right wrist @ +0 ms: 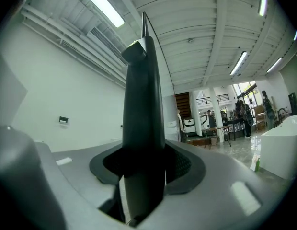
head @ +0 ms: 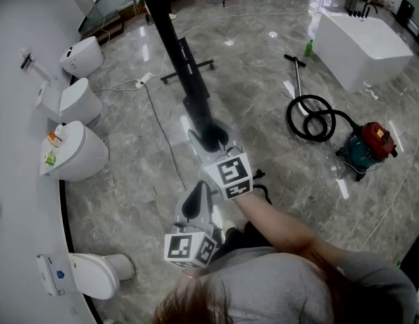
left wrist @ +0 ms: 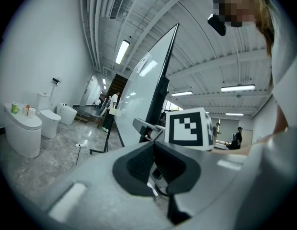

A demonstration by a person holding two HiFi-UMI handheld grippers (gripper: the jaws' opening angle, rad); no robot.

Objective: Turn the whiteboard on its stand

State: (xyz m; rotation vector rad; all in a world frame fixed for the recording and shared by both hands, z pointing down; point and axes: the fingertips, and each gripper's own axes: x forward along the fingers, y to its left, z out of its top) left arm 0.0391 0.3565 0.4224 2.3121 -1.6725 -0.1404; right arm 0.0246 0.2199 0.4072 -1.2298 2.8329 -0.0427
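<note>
Right tongs (head: 211, 135) clamped on the whiteboard (head: 174, 42) edge, mid-floor on its stand (head: 196, 66). Left tongs (head: 194, 202) together, empty. Risk: single-point grip slips mid-swing, or the stand skids or tips.

Whiteboard (left wrist: 139, 90): large panel with a glossy white face and a dark frame. It is carried on a black stand (head: 185, 54) whose feet rest on the grey marble floor (head: 263, 113). The panel leans off upright. From above it shows edge-on as a long dark bar.
</note>
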